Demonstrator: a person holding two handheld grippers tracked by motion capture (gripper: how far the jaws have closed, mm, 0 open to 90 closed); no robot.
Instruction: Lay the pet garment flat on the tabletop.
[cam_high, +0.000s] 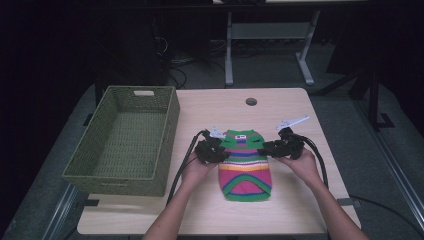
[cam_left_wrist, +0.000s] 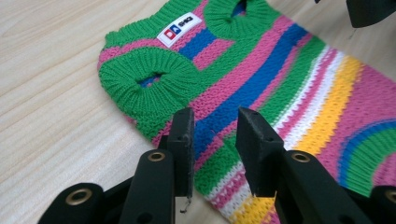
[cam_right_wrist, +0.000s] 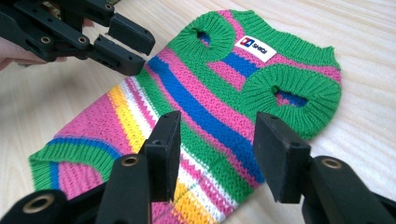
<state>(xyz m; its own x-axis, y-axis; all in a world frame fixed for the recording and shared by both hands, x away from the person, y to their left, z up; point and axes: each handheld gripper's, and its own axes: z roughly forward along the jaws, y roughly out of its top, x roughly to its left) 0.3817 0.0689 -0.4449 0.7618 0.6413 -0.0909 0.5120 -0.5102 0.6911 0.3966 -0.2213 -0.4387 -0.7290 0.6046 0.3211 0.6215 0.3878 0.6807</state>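
Garment: a small knitted striped sweater (cam_high: 245, 165) in green, pink, blue and yellow lies flat on the pale wooden table (cam_high: 280, 210), neck end away from the person, hem end towards them; a white label (cam_left_wrist: 179, 29) sits at the collar.
Left gripper: the black left gripper (cam_high: 212, 151) hovers at the sweater's left edge beside the green ribbed armhole (cam_left_wrist: 148, 79); its jaws stand apart with nothing pinched, the knit showing through the gap.
Right gripper: the black right gripper (cam_high: 280, 146) is at the sweater's right edge near the other armhole (cam_right_wrist: 292, 95); its jaws are parted too and clear of the cloth.
Basket: a green woven rectangular basket (cam_high: 170, 125) stands on the left part of the table, well apart from the sweater, nothing visible inside.
Step in hand: to my eye the sweater is laid out and smoothed and both grippers have let go of it, so this looks like the pause between spreading and folding.
Next move: I would expect each gripper to take hold of an edge, probably near the shoulders or sides, pinching only the top layer firmly enough that the loose knit does not slide, then fold it over evenly.
Risk: soft wool may bunch or drag along the table if one side is lifted ahead of the other.
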